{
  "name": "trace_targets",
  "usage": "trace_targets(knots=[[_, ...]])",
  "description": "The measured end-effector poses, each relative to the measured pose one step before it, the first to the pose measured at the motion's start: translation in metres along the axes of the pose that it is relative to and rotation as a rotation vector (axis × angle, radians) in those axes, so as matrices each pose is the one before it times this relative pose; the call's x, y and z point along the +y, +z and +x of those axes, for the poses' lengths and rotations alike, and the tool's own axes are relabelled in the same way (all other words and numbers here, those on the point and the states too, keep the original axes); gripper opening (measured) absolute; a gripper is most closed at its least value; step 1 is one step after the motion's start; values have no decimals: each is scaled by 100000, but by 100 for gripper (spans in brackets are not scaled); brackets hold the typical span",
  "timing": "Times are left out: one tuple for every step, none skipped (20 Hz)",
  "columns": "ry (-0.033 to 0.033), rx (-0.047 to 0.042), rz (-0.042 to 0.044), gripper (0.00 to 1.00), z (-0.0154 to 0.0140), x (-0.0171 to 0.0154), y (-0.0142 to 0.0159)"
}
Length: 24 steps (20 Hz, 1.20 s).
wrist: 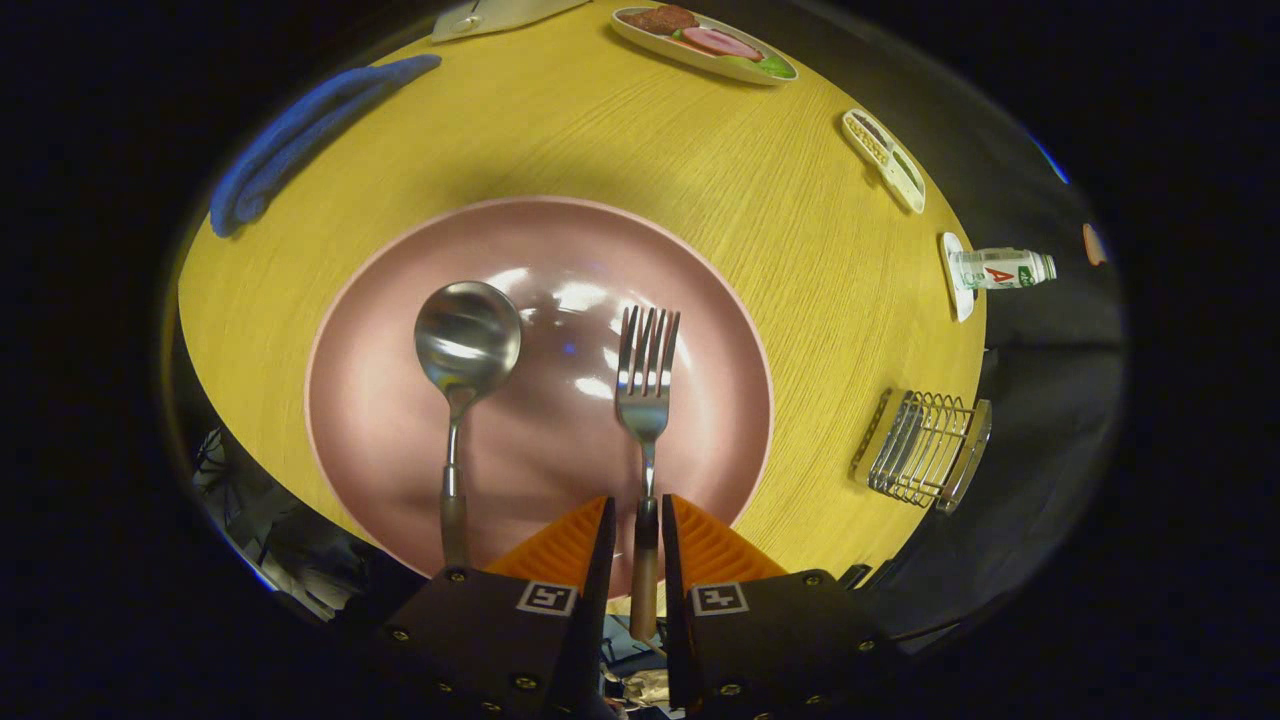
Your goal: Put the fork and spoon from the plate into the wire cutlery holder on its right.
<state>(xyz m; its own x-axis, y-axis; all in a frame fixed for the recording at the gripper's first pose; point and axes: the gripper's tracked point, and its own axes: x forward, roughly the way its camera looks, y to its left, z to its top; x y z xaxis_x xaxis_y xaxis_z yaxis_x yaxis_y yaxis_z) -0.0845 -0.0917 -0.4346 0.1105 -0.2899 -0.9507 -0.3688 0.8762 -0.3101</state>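
Gripper (637,525): bottom centre of the frame, fingers drawn almost together with the fork's handle in the narrow gap between them (whether both pads actually press on it cannot be told).
Fork (645,400): just right of centre, tines pointing away, head on the plate, handle running back between the fingers.
Spoon (462,375): left of the fork and apart from it, bowl up on the plate, handle reaching back beside the left finger.
Plate (400,300): pink, round, mid-frame on the yellow table (700,180).
Wire cutlery holder (925,450): right of the plate, at the table's edge.
Bottle (1000,268): right, beyond the holder.
Blue cloth (300,130): upper left.
Food dish (705,42): top, far edge.
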Motion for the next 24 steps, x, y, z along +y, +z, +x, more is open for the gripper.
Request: trace_targets(knots=[[1506,-202,-304,18,-1246,45,422],[82,1257,887,8,673,-259,-426],[-81,1187,1147,8,-83,38,-68],[437,-20,925,8,-141,133,149],[1177,-1263,328,8,-127,150,187],[731,-382,575,2,-16,12,-3],[-597,385,1133,2,-375,-48,-36],[-438,225,1234,2,-406,-16,-21],[139,-359,1182,2,-440,164,-30],[-384,-192,1166,2,-393,-243,11],[-903,118,956,2,-498,-313,24],[-929,413,1059,2,-184,-459,-15],[-958,458,1211,2,-187,-418,-121],[-1262,562,1247,2,-369,-514,16],[-1134,286,1220,2,-317,-475,-148],[-994,411,1548,2,-436,-576,-116],[-1201,372,1462,2,-412,-637,-140],[-929,528,1729,2,-439,-709,-72],[-695,77,2234,2,-362,-610,-124],[-580,-197,2512,2,-354,-707,99],[-510,0,2418,2,-161,-679,164],[-555,176,1907,2,-181,-796,149],[-707,479,1648,2,-186,-852,-64],[-875,586,1691,2,-247,-978,-40]])
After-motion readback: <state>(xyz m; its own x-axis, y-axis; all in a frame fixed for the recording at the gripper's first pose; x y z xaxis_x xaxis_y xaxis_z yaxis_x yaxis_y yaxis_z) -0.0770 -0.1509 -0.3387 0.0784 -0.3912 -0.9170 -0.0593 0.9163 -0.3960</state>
